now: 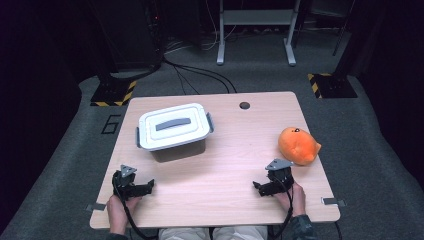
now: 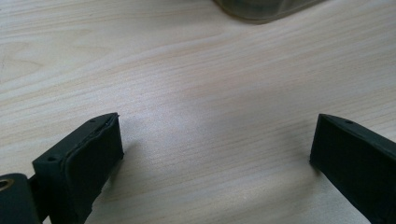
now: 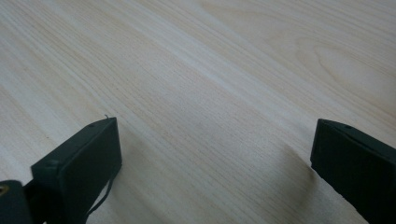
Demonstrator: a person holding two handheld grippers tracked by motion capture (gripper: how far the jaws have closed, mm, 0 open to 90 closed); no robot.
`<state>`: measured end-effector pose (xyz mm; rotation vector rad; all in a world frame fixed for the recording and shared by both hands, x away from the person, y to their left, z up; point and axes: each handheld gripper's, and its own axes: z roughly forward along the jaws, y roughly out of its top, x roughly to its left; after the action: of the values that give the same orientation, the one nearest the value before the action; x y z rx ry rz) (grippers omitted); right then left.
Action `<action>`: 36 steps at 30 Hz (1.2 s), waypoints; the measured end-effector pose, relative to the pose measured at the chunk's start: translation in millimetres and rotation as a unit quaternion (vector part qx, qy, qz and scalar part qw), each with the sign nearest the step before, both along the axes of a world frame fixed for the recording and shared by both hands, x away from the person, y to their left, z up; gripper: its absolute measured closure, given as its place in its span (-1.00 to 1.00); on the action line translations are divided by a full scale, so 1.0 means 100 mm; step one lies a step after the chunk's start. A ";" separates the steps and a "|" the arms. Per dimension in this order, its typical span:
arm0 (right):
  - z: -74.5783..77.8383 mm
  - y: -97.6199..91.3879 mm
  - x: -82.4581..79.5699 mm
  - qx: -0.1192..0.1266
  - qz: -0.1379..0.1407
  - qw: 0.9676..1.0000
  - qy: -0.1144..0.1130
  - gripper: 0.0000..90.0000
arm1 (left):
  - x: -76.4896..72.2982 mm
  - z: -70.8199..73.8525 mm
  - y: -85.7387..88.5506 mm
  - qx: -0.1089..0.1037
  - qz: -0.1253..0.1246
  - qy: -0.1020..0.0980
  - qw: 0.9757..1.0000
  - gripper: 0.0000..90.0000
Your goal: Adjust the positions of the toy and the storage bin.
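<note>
left claw (image 1: 145, 187): near front-left corner of tabletop (image 1: 230, 165), jaws wide apart, holding nothing | right claw (image 1: 259, 188): near front-right corner, jaws wide apart, holding nothing | box (image 1: 173, 127): lidded, back-left area | plush (image 1: 298, 145): orange, right edge, just beyond right claw

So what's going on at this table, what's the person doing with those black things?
A person sits at a wooden table holding a pair of tongs in each hand. The left tongs and the right tongs both rest low near the table's front edge, jaws wide open, gripping nothing. A white lidded box sits ahead of the left hand, and an orange plush toy lies just beyond the right hand. Neither is touched.
</note>
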<state>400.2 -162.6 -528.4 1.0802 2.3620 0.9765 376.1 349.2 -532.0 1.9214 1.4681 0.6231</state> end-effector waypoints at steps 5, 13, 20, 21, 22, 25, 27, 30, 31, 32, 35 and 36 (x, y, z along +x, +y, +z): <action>0.00 0.00 0.01 0.003 -0.001 1.000 0.004 -1.00 | 0.03 0.00 0.03 0.000 -0.021 0.002 1.000 -0.98; 0.00 -0.02 0.03 0.006 0.001 1.000 0.014 -0.99 | 0.05 0.07 0.11 -0.042 -0.055 0.014 0.997 -1.00; -0.01 -0.01 0.04 0.008 -0.003 1.000 0.015 -1.00 | 0.06 0.40 0.15 -0.060 -0.074 -0.021 0.995 -1.00; -0.01 -0.01 0.04 0.009 -0.005 1.000 0.015 -0.99 | 0.06 0.47 0.14 -0.060 -0.078 -0.028 0.995 -1.00; -0.01 -0.01 0.04 0.009 -0.005 1.000 0.015 -0.99 | 0.07 0.53 0.14 -0.054 -0.082 -0.033 0.995 -1.00; -0.01 -0.01 0.05 0.010 -0.003 1.000 0.016 -0.99 | 0.10 0.70 0.16 -0.051 -0.091 -0.043 0.994 -1.00; -0.01 -0.01 0.05 0.010 -0.003 1.000 0.012 -0.99 | 0.12 0.80 0.15 -0.049 -0.096 -0.047 0.993 -1.00; -0.01 -0.01 0.05 0.010 -0.005 1.000 0.015 -0.99 | 0.17 0.92 0.14 -0.049 -0.102 -0.056 0.992 -1.00; -0.01 -0.01 0.05 0.010 -0.005 1.000 0.015 -0.99 | 0.19 0.96 0.13 -0.049 -0.105 -0.057 0.992 -1.00; -0.01 -0.01 0.05 0.010 -0.005 1.000 0.015 -0.99 | 0.21 1.00 0.12 -0.048 -0.107 -0.060 0.991 -0.99; -0.01 -0.01 0.05 0.010 -0.005 1.000 0.016 -0.99 | 0.30 1.10 0.06 -0.046 -0.114 -0.065 0.990 -0.99; -0.01 -0.01 0.05 0.010 -0.005 1.000 0.015 -0.99 | 0.33 1.14 0.03 -0.043 -0.118 -0.067 0.990 -0.99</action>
<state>404.9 -164.0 -529.1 1.1216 2.3734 0.9896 409.3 352.2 -418.0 1.9113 1.1455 0.5580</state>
